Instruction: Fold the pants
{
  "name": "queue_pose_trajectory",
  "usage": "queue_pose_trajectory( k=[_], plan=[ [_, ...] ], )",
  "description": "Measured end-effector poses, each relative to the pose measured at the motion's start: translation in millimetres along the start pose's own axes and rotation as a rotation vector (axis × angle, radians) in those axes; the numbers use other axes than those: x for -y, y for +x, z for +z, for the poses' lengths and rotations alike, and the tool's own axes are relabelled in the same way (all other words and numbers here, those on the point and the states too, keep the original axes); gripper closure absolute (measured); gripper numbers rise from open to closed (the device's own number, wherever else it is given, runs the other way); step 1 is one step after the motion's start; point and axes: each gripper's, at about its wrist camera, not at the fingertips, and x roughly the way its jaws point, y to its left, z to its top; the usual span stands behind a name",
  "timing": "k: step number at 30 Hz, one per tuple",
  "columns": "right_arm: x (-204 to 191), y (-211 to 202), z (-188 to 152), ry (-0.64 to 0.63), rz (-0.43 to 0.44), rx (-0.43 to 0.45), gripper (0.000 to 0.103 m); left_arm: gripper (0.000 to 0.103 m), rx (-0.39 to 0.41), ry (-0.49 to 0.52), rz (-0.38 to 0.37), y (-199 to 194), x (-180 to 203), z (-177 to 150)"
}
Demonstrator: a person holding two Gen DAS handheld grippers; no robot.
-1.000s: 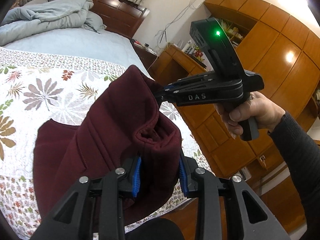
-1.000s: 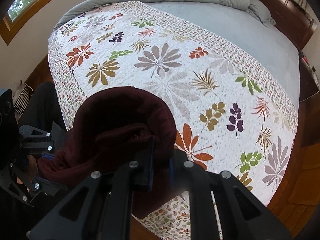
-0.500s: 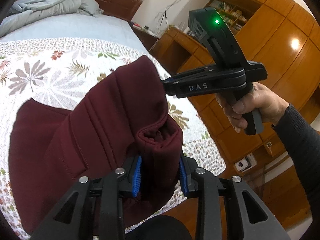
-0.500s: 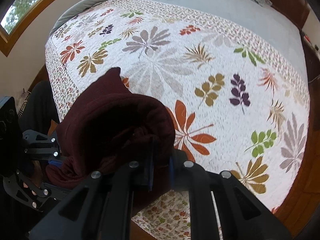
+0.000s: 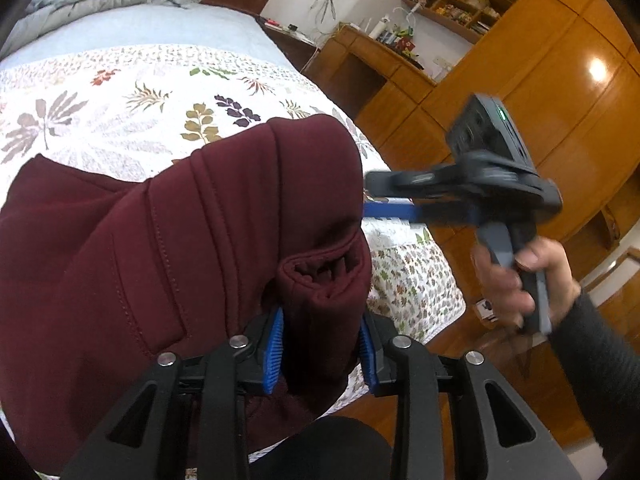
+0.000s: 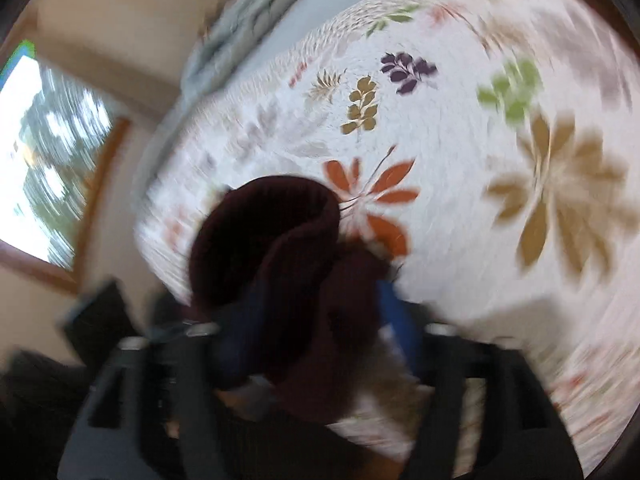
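Left gripper (image 5: 322,346): clamped on a bunched fold of the maroon pants (image 5: 168,248), though its jaws are easing apart. Right gripper (image 5: 366,198): jaws opening, clear of the cloth. Pants lie partly folded on the leaf-print quilt (image 5: 132,92) at the bed's near edge. Remaining: release, flatten, final fold

A: The pants (image 5: 160,248) are dark maroon, a thick soft knit with rows of stitching along one panel.

B: How do they lie?

A: Bunched and doubled over, with a rolled hem end raised at the front, the rest draped down and spread to the left over the near edge of the bed.
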Motion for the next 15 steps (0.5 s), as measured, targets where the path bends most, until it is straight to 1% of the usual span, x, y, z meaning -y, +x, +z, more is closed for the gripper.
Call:
queue_pose_trajectory(
  k=[1, 2, 3, 5, 6, 8, 9, 12, 13, 15],
  plan=[
    [5, -2, -12, 0.058, 0.094, 0.028, 0.015, 0.064, -0.005, 0.001, -0.005, 0, 0, -1],
    [9, -2, -22, 0.105, 0.164, 0.053, 0.012, 0.060, -0.021, -0.007, -0.018, -1, 0, -3],
    [12, -2, -28, 0.137, 0.211, 0.070, 0.011, 0.056, -0.029, -0.013, -0.025, -2, 0, -5],
    [23, 3, -45, 0.219, 0.326, 0.113, 0.010, 0.041, -0.043, -0.023, -0.072, -6, 2, -9],
    [26, 8, -53, 0.242, 0.352, 0.119, 0.009, 0.039, -0.038, -0.026, -0.094, -11, 3, -11],
    [30, 18, -60, 0.267, 0.369, 0.119, 0.008, 0.029, -0.023, -0.021, -0.140, -23, 5, -13],
    [32, 20, -61, 0.274, 0.374, 0.118, 0.008, 0.026, -0.014, -0.023, -0.155, -29, 5, -13],
    [29, 26, -62, 0.260, 0.366, 0.122, 0.008, 0.025, -0.008, -0.082, -0.229, -46, -7, -9],
    [28, 28, -60, 0.253, 0.352, 0.121, 0.008, 0.025, -0.005, -0.114, -0.254, -53, -16, -7],
    [26, 34, -56, 0.237, 0.302, 0.097, 0.008, 0.025, 0.018, -0.139, -0.267, -66, -30, -2]
  ],
)
